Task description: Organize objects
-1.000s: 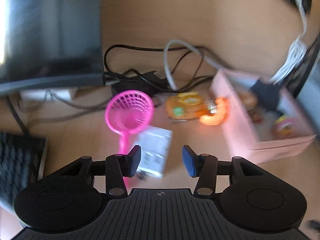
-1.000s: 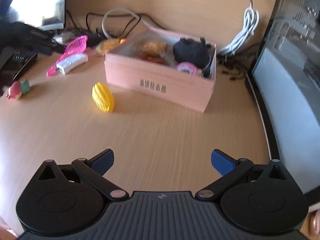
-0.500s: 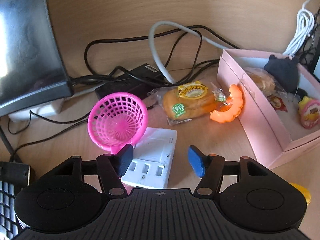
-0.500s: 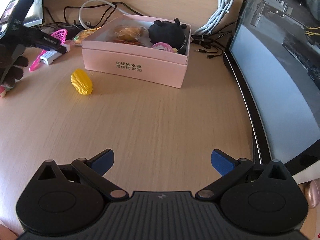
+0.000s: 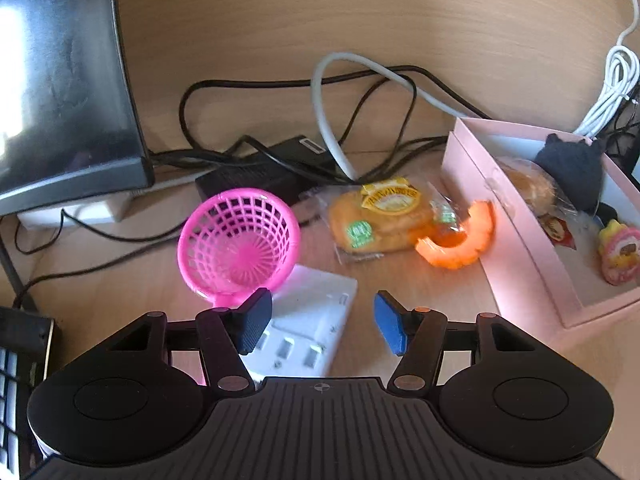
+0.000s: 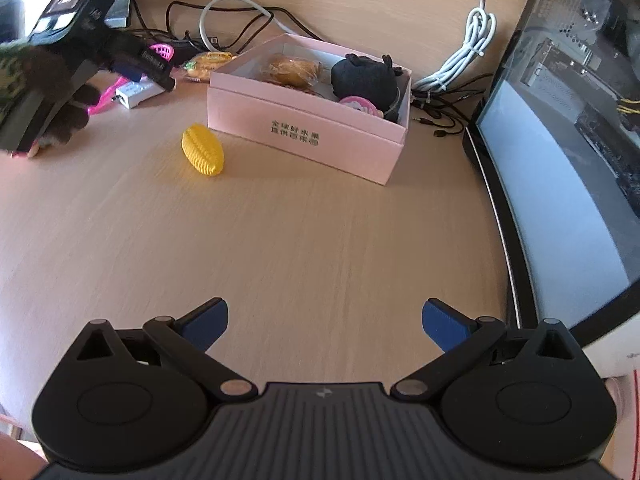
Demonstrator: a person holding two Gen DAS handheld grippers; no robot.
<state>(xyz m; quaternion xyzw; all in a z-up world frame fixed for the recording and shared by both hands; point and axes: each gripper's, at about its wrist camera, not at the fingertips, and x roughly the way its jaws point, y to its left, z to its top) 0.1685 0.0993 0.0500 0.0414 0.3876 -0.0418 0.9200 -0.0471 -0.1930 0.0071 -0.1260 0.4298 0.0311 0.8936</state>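
Note:
My left gripper (image 5: pixel 322 314) hovers low over a white socket block (image 5: pixel 320 300) on the desk. Its jaws are closing, the block lies under the gap, and the pads do not press on it. A pink mesh basket with a handle (image 5: pixel 238 242) sits just left of the block. A wrapped bread (image 5: pixel 380 220) and an orange pumpkin slice (image 5: pixel 460 240) lie beside the pink box (image 6: pixel 304 128). The box holds another bread, a black plush and a pink toy. A yellow corn toy (image 6: pixel 202 156) lies in front of it. My right gripper (image 6: pixel 324 320) is open wide over bare desk.
A monitor (image 5: pixel 60 80) stands at the left, with a black adapter (image 5: pixel 256 172) and tangled cables (image 5: pixel 360 92) behind the objects. A keyboard corner (image 5: pixel 16 360) is at the lower left. A computer case (image 6: pixel 560 160) and a coiled white cable (image 6: pixel 468 56) bound the right side.
My left gripper came forward and down over the white block and its jaws stand wider than a second ago. The right gripper shifted a little and stayed open.

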